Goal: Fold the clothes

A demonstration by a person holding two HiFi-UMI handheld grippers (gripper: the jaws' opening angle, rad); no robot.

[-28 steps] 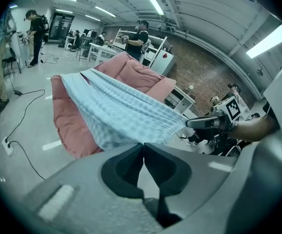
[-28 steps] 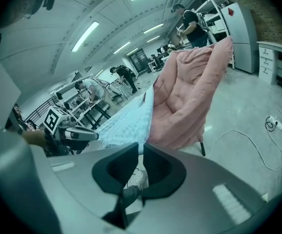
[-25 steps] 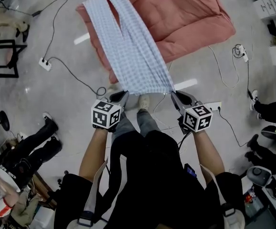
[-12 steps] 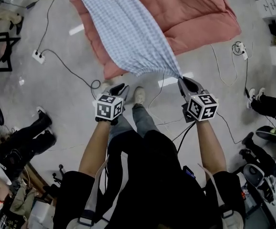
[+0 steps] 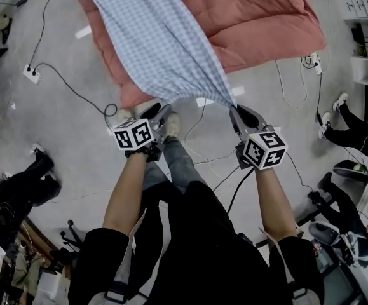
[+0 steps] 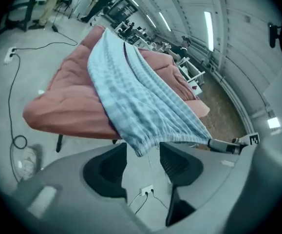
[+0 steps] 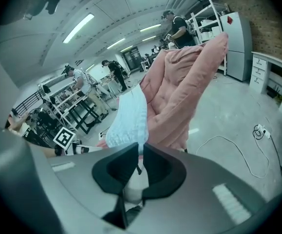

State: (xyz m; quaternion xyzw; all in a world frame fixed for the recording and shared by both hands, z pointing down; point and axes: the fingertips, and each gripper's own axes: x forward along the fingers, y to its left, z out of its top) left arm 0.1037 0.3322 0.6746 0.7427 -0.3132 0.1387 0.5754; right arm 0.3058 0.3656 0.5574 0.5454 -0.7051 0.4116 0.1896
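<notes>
A pink quilt (image 5: 260,24) lies spread, a white power strip (image 5: 30,74) on the floor (image 5: 63,145).

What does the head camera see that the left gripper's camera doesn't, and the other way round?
Only the head view: the person's forearms and a bystander's legs. Only the left gripper view: the jaws of the left gripper up close, apart, having just been opening, with the hem of the blue checked cloth hanging at their tips unpinched; ceiling lights. Both: that cloth, the pink quilt, and the right gripper clamped on the cloth's corner.
</notes>
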